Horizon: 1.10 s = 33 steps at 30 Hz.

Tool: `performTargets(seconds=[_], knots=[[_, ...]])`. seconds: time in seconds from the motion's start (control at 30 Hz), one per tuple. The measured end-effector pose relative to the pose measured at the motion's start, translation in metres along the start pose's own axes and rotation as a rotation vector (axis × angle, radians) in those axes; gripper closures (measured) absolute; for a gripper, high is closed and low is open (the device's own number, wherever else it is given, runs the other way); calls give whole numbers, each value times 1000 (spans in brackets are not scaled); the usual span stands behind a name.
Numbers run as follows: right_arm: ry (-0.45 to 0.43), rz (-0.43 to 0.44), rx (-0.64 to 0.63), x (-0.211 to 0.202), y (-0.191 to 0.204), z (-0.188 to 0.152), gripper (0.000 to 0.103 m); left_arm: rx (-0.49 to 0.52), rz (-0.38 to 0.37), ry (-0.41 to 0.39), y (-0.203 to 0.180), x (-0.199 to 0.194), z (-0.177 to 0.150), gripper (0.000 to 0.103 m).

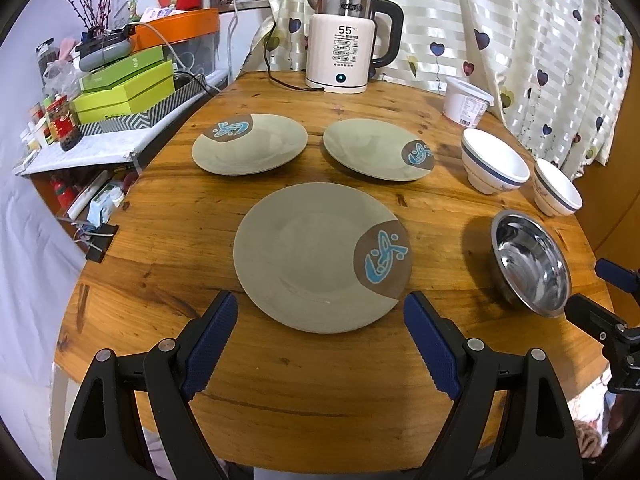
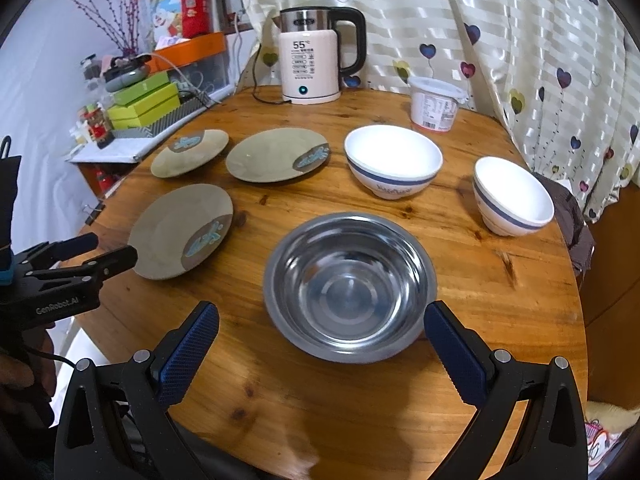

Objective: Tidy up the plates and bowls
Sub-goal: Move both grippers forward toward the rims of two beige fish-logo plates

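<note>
Three grey-green plates with a brown and blue patch lie apart on the round wooden table: a near plate, a far left plate and a far right plate. A steel bowl stands upright in front of my right gripper. Two white bowls with a blue band stand behind it, one in the middle and one to the right. My left gripper is open and empty just before the near plate. My right gripper is open and empty too.
An electric kettle and a white lidded tub stand at the table's far edge by the curtain. A cluttered shelf with green boxes is left of the table. The table's right edge drops off beside a dark cloth.
</note>
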State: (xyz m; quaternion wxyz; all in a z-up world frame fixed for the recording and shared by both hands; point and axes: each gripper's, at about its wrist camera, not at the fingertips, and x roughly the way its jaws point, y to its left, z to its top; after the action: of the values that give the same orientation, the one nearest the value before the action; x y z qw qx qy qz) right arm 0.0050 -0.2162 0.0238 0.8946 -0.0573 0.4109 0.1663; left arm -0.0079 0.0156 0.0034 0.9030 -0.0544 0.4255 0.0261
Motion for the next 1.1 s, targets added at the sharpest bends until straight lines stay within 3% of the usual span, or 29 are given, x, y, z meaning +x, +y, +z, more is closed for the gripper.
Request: performTargets(seconds=[1.1], knots=[[-16, 84, -105, 33, 50, 54, 0, -66, 33, -17, 33, 16, 23, 18]])
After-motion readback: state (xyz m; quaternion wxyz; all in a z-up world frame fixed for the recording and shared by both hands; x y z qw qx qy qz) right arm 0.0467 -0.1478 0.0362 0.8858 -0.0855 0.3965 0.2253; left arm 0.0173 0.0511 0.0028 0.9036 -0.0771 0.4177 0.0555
